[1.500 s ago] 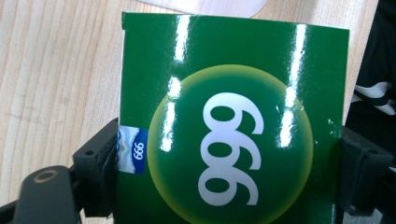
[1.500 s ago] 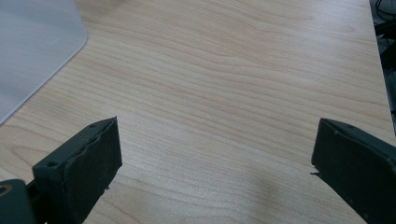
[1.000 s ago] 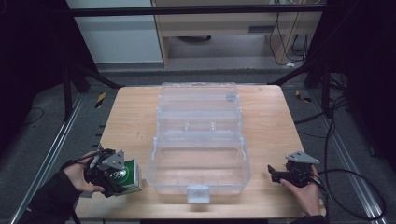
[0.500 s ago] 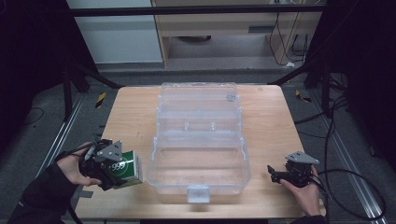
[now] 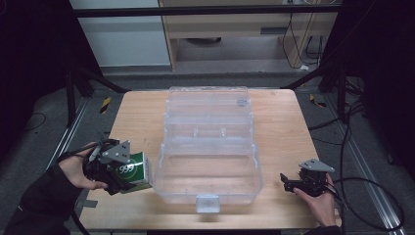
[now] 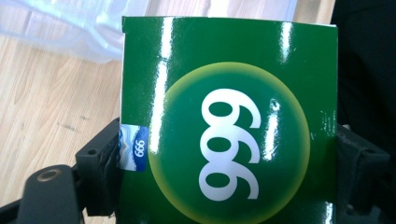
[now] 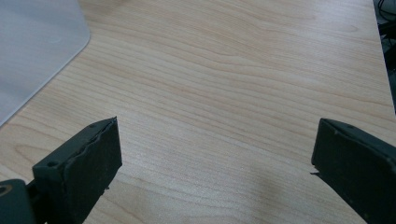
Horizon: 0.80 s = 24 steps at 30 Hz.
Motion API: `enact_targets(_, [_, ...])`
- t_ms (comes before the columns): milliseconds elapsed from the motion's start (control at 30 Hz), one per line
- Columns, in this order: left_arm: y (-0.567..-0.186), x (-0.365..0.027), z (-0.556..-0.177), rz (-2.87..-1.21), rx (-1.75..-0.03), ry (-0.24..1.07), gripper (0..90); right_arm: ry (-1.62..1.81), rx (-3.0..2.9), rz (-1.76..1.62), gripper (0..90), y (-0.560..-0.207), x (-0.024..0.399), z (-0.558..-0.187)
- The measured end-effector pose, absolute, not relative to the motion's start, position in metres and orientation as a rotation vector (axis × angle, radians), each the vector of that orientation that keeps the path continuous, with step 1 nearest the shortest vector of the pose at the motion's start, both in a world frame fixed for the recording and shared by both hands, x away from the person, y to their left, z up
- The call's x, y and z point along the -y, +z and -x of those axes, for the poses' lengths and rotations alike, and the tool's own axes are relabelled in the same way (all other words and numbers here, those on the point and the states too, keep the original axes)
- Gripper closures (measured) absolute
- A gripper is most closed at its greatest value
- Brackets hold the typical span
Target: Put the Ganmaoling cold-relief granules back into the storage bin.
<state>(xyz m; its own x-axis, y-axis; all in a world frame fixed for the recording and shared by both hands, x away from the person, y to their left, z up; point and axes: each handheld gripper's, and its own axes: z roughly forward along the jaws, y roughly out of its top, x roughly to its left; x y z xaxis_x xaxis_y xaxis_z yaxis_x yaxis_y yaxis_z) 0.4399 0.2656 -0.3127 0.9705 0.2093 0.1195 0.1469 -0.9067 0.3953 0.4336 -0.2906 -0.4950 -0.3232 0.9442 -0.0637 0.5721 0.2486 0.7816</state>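
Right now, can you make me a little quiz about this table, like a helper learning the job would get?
1. True or false: the left gripper grips a green box.
2. What number is printed on it?
3. The right gripper is: A open over bare table, B holding the clear plastic case, C holding a cable.

Key: 1 true; 2 999; 3 A.
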Motion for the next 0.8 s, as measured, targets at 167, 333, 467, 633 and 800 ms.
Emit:
enact_targets(167, [-0.308, -0.253, -0.444, -2.718, -0.238, 0.212, 14.8, 0.906, -1.991, -1.375, 2.0, -0.495, 0.291, -0.434])
enact_targets(333, [-0.309, -0.245, -0.448, -2.721, -0.224, 0.213, 14.9, 0.907, -1.99, -1.375, 2.0, -0.495, 0.291, -0.434])
enact_targets(467, [-0.307, -0.235, -0.453, -2.714, -0.212, 0.212, 14.8, 0.908, -1.993, -1.375, 2.0, -0.495, 0.29, -0.434])
enact_targets(633, [-0.305, -0.222, -0.457, -2.715, -0.172, 0.219, 14.8, 0.91, -1.993, -1.376, 2.0, -0.495, 0.29, -0.434])
enact_targets(800, [-0.304, -0.209, -0.461, -2.714, -0.145, 0.212, 14.8, 0.907, -1.995, -1.37, 2.0, -0.495, 0.29, -0.434])
